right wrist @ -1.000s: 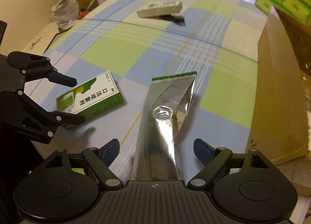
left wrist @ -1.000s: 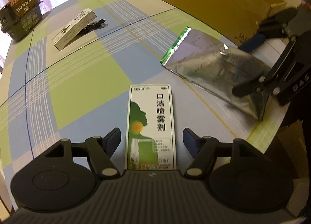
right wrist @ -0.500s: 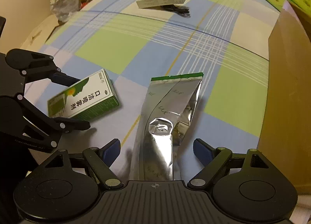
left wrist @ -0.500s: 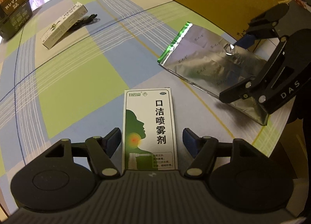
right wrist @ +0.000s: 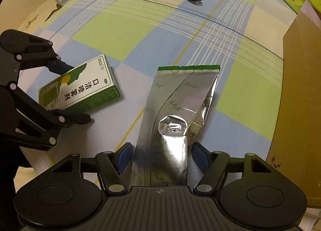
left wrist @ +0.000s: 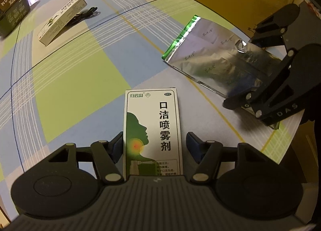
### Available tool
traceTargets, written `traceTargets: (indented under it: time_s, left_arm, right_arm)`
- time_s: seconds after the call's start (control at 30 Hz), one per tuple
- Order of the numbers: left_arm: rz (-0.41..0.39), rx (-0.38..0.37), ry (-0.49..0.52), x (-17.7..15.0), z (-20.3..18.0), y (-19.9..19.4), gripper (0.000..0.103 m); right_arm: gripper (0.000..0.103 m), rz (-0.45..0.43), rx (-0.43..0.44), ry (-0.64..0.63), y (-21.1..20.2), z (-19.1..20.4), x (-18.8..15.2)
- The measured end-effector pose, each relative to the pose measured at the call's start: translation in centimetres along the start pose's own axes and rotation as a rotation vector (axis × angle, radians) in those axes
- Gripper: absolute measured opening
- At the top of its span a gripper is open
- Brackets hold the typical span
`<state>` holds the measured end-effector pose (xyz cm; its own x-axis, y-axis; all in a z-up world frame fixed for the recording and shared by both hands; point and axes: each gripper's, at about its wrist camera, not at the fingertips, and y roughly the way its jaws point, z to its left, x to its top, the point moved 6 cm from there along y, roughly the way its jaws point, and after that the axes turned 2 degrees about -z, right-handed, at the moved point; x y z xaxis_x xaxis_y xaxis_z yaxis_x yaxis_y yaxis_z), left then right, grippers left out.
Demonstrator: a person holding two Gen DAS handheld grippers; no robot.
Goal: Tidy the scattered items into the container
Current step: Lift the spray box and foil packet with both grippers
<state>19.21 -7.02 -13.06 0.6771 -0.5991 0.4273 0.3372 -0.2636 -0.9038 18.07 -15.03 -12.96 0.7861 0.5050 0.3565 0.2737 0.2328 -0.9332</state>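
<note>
- Foil pouch [right wrist: 176, 114] lies flat on the checked desk [right wrist: 124, 26], just beside the cardboard box [right wrist: 301, 94] that I take to be the container; right claw [right wrist: 160, 153] straddles its near end, pads either side, not visibly pinching, so I read it as open.
- Green-and-white spray carton [left wrist: 153, 128] lies flat on the side of the pouch away from the cardboard box; left claw [left wrist: 153, 144] brackets its near end. Left pad looks at or near the carton's edge, right pad shows a gap. Open, not gripping.
- Risk 1: the pouch is thin, crumpled and slick. Closing on it flat could just buckle the foil, so it slips out on the lift. Cause: nothing stiff for the pads to bite on.
- Risk 2: the pouch is long; held by one end, the far end will droop and may snag the cardboard box wall on the way in.
- Risk 3: the carton is gripped near one end, so it may pivot or tilt when lifted. An off-centre close could also shove it sideways first.
- Risk 4: both claws work close together and head to the same cardboard box; paths could cross and clash.
- Still out, far from the cardboard box: a long white carton [left wrist: 62, 22] with a black cable [left wrist: 84, 15] touching it.
</note>
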Motion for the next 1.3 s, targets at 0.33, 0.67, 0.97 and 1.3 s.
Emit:
traceTargets:
  time_s: [0.33,0.67,0.97,1.3]
  left_arm:
    - [0.0,-0.001,0.002,0.0,0.1,0.0,0.06]
    - [-0.001,-0.007,-0.005,0.0,-0.1,-0.4,0.051]
    - [-0.011,-0.015,-0.013,-0.4,0.0,-1.2,0.051]
    - [-0.026,-0.003,-0.002,-0.2,0.0,-2.9,0.051]
  right_arm:
    - [0.06,-0.001,-0.02,-0.035,0.1,0.2,-0.3]
    - [0.045,-0.029,-0.028,-0.055,-0.3,0.6,-0.2]
    - [0.042,-0.062,-0.017,-0.057,-1.6,0.8,-0.3]
    - [0.042,-0.11,-0.018,-0.029,-4.0,0.3,0.2]
